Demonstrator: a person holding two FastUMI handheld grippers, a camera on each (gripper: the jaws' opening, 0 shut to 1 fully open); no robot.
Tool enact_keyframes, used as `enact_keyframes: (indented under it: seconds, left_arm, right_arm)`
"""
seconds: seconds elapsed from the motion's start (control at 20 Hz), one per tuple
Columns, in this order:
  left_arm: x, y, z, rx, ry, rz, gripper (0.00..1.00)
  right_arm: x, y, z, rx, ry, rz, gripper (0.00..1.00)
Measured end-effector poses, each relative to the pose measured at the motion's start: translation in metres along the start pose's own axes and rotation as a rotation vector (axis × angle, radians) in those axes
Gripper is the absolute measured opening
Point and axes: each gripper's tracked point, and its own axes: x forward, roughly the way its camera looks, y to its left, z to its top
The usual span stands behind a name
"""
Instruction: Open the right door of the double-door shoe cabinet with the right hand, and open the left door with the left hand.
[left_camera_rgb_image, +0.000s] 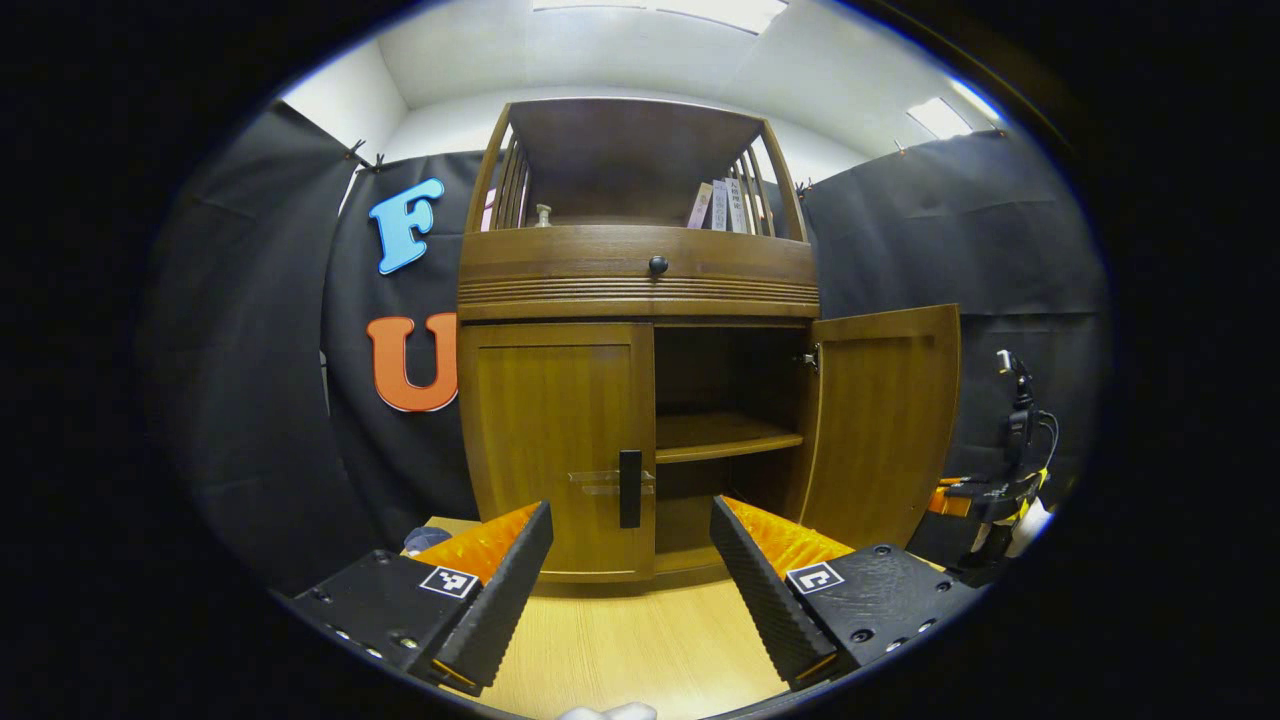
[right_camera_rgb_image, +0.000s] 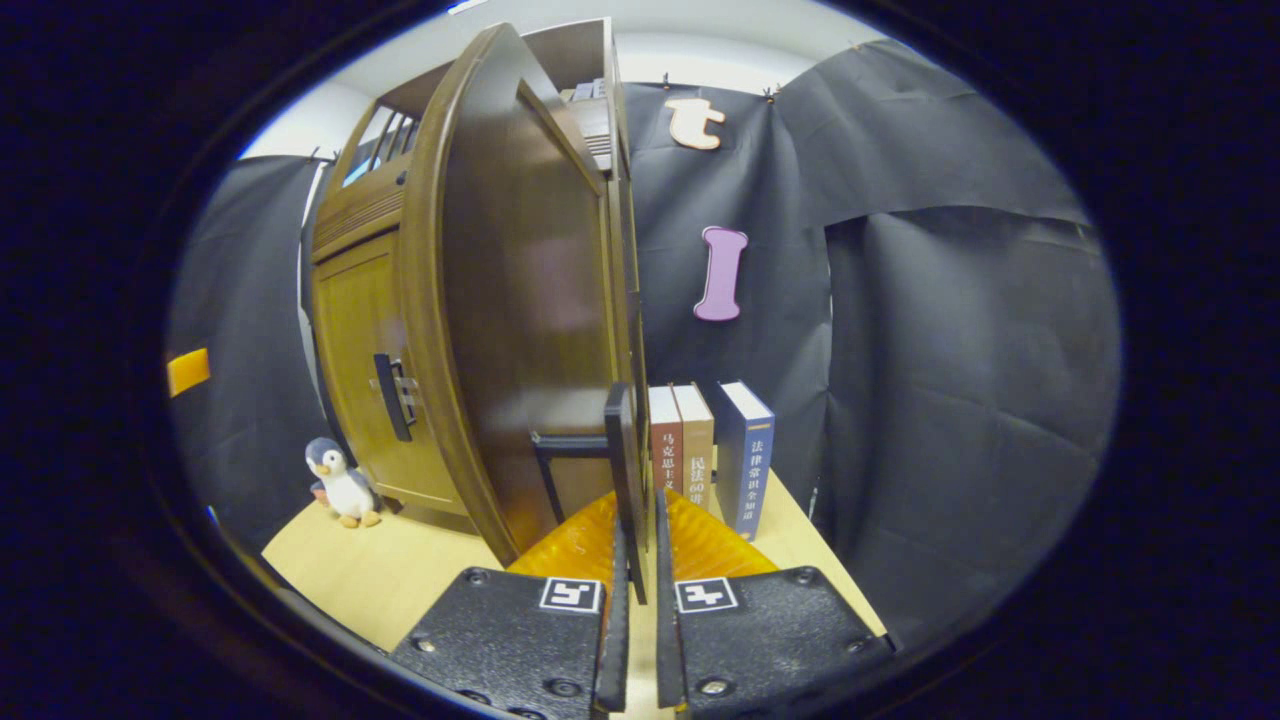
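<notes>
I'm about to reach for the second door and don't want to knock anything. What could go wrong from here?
1. The right tongs are shut on the right door's handle; swinging the right door wider could push it into the books standing beside it.
2. The left tongs are open and short of the left door's handle; a poorly aimed close could miss this thin bar.
</notes>
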Motion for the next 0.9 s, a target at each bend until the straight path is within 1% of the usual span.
enact_keyframes:
  seconds: [0.05, 0.15, 0.2, 0.25, 0.35, 0.4, 0.45, 0.55, 0.6, 0.7, 0.8, 0.9]
  left_arm:
    - [0.000, 0.000, 0.000, -0.001, 0.001, -0.001, 0.96]
    - [0.000, 0.001, 0.002, -0.001, 0.000, -0.001, 0.96]
    - [0.000, 0.002, 0.002, -0.001, -0.001, -0.001, 1.00]
    - [0.000, 0.003, 0.002, 0.000, -0.001, -0.001, 0.96]
    - [0.001, 0.004, 0.001, -0.005, 0.003, -0.005, 0.96]
    - [0.002, 0.005, 0.000, -0.006, 0.004, -0.007, 1.00]
    - [0.002, 0.006, 0.000, -0.005, 0.006, -0.007, 0.96]
    - [0.004, 0.009, -0.002, -0.006, 0.011, -0.009, 0.96]
    - [0.005, 0.012, -0.003, -0.006, 0.012, -0.007, 0.96]
    - [0.007, 0.015, -0.003, -0.005, 0.015, -0.007, 0.96]
    - [0.008, 0.023, -0.003, -0.003, 0.015, 0.002, 0.96]
    - [0.010, 0.030, -0.003, -0.001, 0.012, 0.012, 0.96]
  right_arm:
    - [0.000, -0.004, 0.000, 0.008, 0.004, -0.006, 0.19]
    - [-0.004, -0.009, -0.001, 0.013, 0.014, -0.013, 0.38]
    - [-0.008, -0.011, -0.002, 0.008, 0.012, -0.015, 0.48]
    - [-0.015, -0.011, -0.001, 0.008, 0.003, -0.018, 0.51]
    - [-0.031, -0.025, -0.003, 0.008, 0.002, -0.057, 0.56]
    - [-0.039, -0.035, -0.005, 0.014, -0.003, -0.091, 0.60]
    - [-0.047, -0.041, 0.000, 0.031, -0.016, -0.120, 0.60]
    - [-0.067, -0.041, 0.012, 0.076, -0.057, -0.132, 0.62]
    - [-0.070, -0.039, 0.015, 0.071, -0.068, -0.138, 0.75]
    - [-0.082, -0.031, 0.022, 0.004, -0.085, -0.152, 1.00]
    - [-0.090, -0.015, 0.032, -0.065, -0.098, -0.160, 0.99]
    - [-0.098, 0.006, 0.038, -0.092, -0.105, -0.152, 1.00]
